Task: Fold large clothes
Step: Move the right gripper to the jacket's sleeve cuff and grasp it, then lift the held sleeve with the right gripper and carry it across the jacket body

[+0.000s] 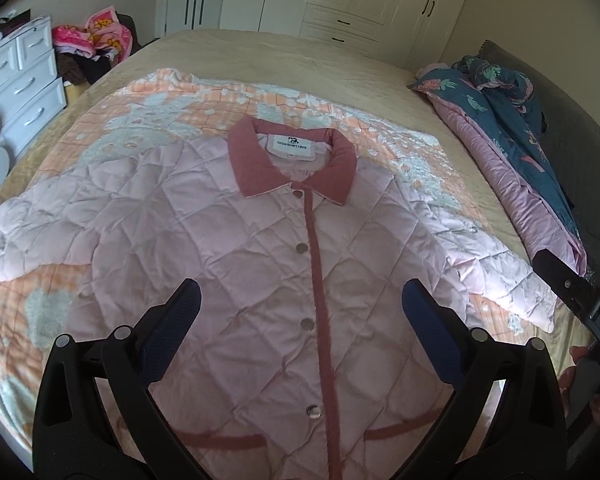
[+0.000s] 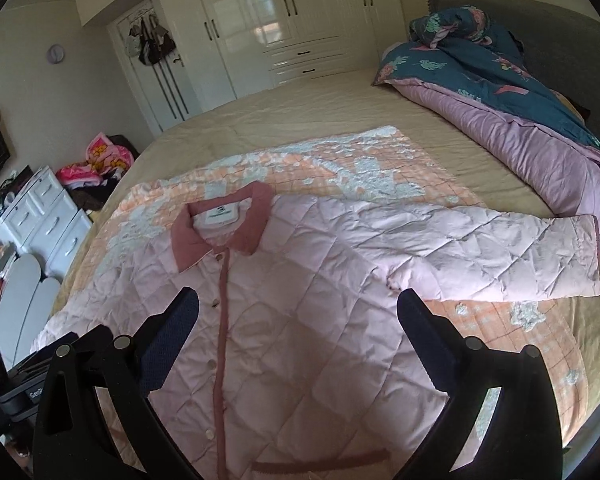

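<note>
Here both grippers' fingers (image 1: 427,312) (image 2: 419,320) gape over the jacket (image 1: 260,248); a duvet (image 2: 519,120) lies beside it.

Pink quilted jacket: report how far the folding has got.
Done: the jacket lies flat, front up, buttoned, on the orange blanket, both sleeves spread outward. In hand: nothing; the left gripper and right gripper hover open above it. Left: every fold, starting with the right sleeve.
</note>
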Available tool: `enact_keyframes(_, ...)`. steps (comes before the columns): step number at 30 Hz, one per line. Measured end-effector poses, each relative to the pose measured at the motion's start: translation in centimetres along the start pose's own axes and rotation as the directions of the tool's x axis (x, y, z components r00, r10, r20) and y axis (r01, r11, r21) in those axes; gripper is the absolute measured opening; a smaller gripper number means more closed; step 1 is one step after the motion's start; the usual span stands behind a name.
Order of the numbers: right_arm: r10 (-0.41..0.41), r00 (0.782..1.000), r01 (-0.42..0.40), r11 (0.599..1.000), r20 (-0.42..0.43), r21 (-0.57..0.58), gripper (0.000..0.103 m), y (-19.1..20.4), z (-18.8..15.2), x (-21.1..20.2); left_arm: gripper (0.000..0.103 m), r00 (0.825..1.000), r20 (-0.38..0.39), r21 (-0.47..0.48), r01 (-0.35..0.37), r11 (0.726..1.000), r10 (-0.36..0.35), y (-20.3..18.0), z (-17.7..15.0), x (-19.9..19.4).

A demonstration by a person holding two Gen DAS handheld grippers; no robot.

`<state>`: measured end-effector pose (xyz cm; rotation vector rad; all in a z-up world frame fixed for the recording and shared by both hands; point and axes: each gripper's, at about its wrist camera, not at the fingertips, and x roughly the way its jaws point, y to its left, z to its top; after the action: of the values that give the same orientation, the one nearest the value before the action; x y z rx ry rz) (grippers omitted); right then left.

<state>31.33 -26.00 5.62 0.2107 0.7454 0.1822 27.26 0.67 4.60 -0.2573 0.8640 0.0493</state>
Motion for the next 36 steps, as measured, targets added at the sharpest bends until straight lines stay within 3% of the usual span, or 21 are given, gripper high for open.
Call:
enact_keyframes(11,-0.116,0.993,0.116,0.976,-0.007,0.187,0.099,-8.5,2.1,4.9,0.095,0.999,-0.052,0.029,-0.012,1.000,0.013,-2.5,2.0,6.0)
enact_keyframes(19,-0.236,0.970,0.240,0.917,-0.053,0.318,0.099,-16.3,0.7,7.8,0.095,0.994,-0.103,0.058,-0.028,0.998,0.034,-4.5,1.9,10.3)
enact_keyframes(23,-0.258,0.963,0.269,0.881,-0.081,0.389,0.099,-20.3,-0.2,8.4,0.095,0.994,-0.103,0.062,-0.030,0.998,0.036,-5.6,1.9,11.8)
enact_keyframes(29,-0.321,0.942,0.324,0.800,-0.095,0.505,0.099,-25.9,-1.0,7.7,0.095,0.994,-0.109,0.042,-0.026,0.999,0.030,-6.6,2.1,13.7)
enact_keyframes(36,-0.366,0.919,0.371,0.665,-0.150,0.648,0.099,-32.7,-3.0,7.9,0.095,0.993,-0.104,0.043,-0.044,0.998,0.048,-7.8,2.8,15.4)
